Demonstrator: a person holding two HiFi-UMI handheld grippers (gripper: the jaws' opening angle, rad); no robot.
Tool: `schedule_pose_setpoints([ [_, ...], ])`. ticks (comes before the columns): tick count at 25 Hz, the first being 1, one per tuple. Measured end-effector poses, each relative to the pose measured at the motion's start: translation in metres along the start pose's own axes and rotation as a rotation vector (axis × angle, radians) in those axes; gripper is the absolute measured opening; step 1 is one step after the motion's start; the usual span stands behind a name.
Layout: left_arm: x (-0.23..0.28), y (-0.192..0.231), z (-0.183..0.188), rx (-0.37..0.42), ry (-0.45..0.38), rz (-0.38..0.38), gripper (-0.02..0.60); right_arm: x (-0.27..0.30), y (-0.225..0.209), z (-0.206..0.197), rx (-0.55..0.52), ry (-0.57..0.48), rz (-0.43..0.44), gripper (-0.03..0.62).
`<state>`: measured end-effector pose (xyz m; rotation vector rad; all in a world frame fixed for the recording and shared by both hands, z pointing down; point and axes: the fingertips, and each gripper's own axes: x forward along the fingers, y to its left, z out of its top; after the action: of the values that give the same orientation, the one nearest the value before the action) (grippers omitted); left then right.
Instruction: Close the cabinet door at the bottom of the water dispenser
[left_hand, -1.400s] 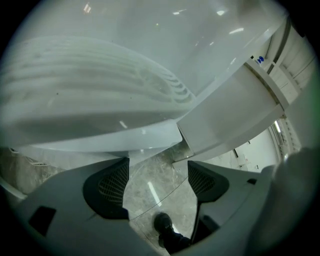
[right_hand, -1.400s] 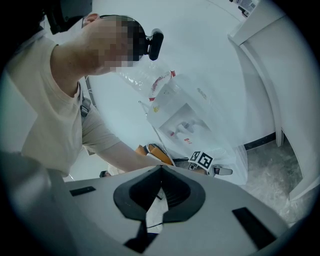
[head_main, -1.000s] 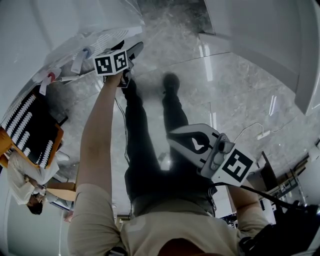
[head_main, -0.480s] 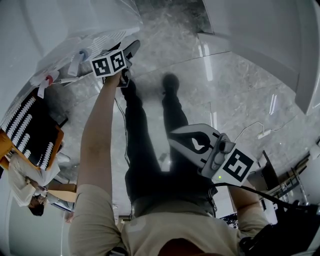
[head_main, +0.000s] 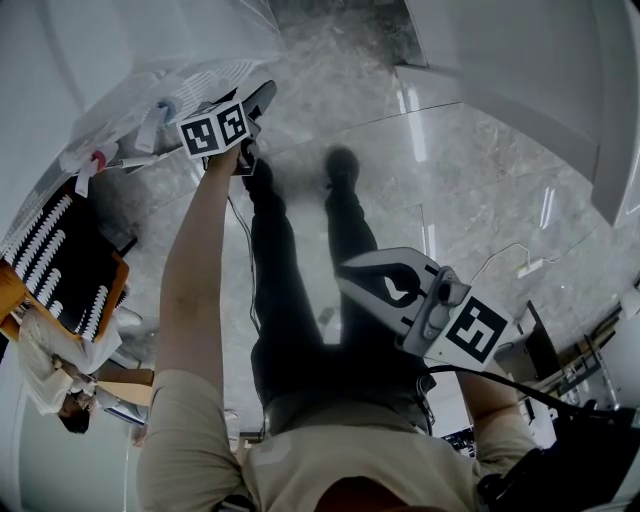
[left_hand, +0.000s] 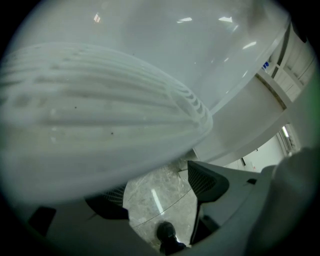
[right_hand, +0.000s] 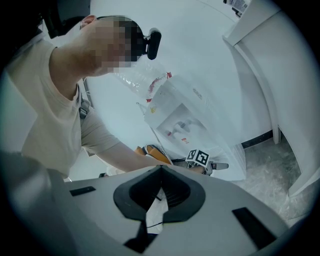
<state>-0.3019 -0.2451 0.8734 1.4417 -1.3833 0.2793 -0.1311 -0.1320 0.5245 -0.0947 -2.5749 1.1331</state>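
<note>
The white water dispenser (head_main: 150, 55) stands at the upper left of the head view, its ribbed drip tray (head_main: 212, 76) and red and blue taps showing. In the right gripper view the water dispenser (right_hand: 181, 124) appears whole, but I cannot make out its bottom cabinet door. My left gripper (head_main: 262, 100) is stretched out at arm's length, right at the dispenser below the tray. In its own view the left gripper (left_hand: 155, 192) is open, with only floor in the gap, and the drip tray (left_hand: 100, 115) looms blurred just above. The right gripper (head_main: 350, 280) hangs shut and empty over my legs.
An orange rack (head_main: 55, 255) with rows of white pieces stands left of the dispenser, with a person (head_main: 45, 375) in white below it. A cable and power strip (head_main: 522, 268) lie on the glossy marble floor (head_main: 470, 190). White wall panels (head_main: 520, 60) rise at the right.
The left gripper has edged a little to the left, closer in under the dispenser's tray. The right gripper has stayed where it was.
</note>
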Motion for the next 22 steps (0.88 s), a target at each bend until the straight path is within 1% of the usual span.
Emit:
schedule_pose_setpoints([
  [2,-0.005,-0.002,-0.002,0.002,0.009,-0.005,0.336,0.0,0.0,-0.001,0.003,0.0,-0.001,0.015],
  [4,-0.012,-0.004,-0.012,0.015,0.037,-0.004,0.336,0.0,-0.001,0.0,0.007,-0.006,-0.003,0.015],
  [8,-0.038,-0.004,-0.039,0.081,0.104,0.009,0.336,0.003,-0.002,0.005,0.016,-0.028,-0.002,0.016],
  [10,-0.054,-0.006,-0.046,0.073,0.107,0.017,0.336,0.003,-0.002,0.008,0.02,-0.035,0.002,0.016],
  [13,-0.086,-0.018,-0.054,0.005,0.086,0.022,0.336,0.005,-0.002,0.016,0.048,-0.042,0.022,0.015],
  [15,-0.112,-0.027,-0.047,-0.018,0.057,0.013,0.336,0.013,-0.002,0.026,0.073,-0.058,0.041,0.016],
  [18,-0.151,-0.044,-0.028,-0.009,0.024,-0.011,0.336,0.026,0.004,0.046,0.108,-0.088,0.063,0.016],
  [22,-0.208,-0.084,-0.008,0.02,-0.022,-0.031,0.336,0.023,0.028,0.066,0.149,-0.085,0.095,0.015],
])
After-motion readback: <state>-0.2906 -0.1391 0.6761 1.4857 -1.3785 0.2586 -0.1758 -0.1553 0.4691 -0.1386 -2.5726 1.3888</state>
